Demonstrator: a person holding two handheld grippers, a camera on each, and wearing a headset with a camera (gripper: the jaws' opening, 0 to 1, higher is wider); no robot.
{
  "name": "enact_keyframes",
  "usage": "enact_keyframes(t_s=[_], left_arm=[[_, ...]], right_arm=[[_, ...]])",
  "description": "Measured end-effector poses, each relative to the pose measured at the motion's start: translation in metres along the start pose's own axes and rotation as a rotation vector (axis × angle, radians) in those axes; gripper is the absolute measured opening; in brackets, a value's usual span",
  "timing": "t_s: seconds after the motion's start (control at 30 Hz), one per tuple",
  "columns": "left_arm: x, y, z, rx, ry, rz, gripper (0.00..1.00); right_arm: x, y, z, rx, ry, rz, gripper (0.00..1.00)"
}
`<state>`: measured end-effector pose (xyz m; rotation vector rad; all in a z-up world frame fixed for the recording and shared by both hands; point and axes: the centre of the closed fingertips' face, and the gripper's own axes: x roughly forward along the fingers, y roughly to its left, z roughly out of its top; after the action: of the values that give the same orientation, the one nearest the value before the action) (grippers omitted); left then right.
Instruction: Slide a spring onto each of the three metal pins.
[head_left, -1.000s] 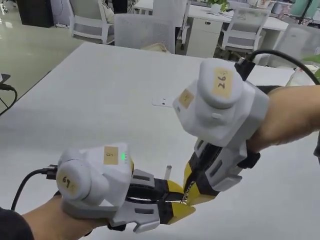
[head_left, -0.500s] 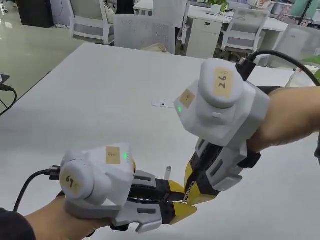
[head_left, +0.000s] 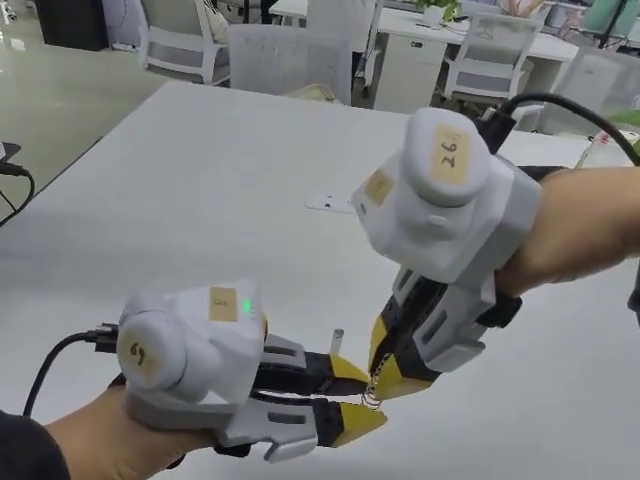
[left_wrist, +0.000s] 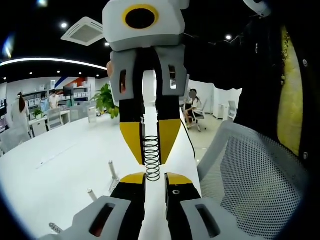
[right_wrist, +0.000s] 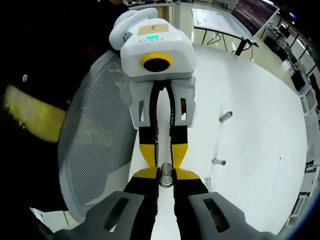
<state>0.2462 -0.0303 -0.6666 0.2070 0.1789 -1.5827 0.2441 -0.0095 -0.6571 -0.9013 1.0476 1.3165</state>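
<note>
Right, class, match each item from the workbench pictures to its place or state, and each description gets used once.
Items:
1. spring
2. metal pin
3. left gripper
4. right gripper

Descriptions:
a. stands upright on the white table
b. carries a handwritten label, 26
c. has a green light lit on its body
d. is held between yellow jaw tips

Pairs: 1-d, 2-a, 3-c, 4-b
</note>
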Motion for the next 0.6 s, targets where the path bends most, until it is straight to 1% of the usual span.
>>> enact_keyframes(t_s=[0.23, 0.37, 0.6], left_arm=[[-0.008, 0.008, -0.001, -0.013, -0.001, 0.02, 0.12], [-0.012, 0.009, -0.005, -0.024, 0.007, 0.024, 0.16], [-0.019, 0.01, -0.011, -0.057, 0.011, 0.027, 0.26]], right_arm=[[-0.007, -0.007, 0.001, 0.007, -0.012, -0.015, 0.07], [-0.009, -0.012, 0.0, 0.008, -0.009, -0.028, 0.07], [-0.014, -0.019, -0.001, 0.014, -0.012, -0.045, 0.07]])
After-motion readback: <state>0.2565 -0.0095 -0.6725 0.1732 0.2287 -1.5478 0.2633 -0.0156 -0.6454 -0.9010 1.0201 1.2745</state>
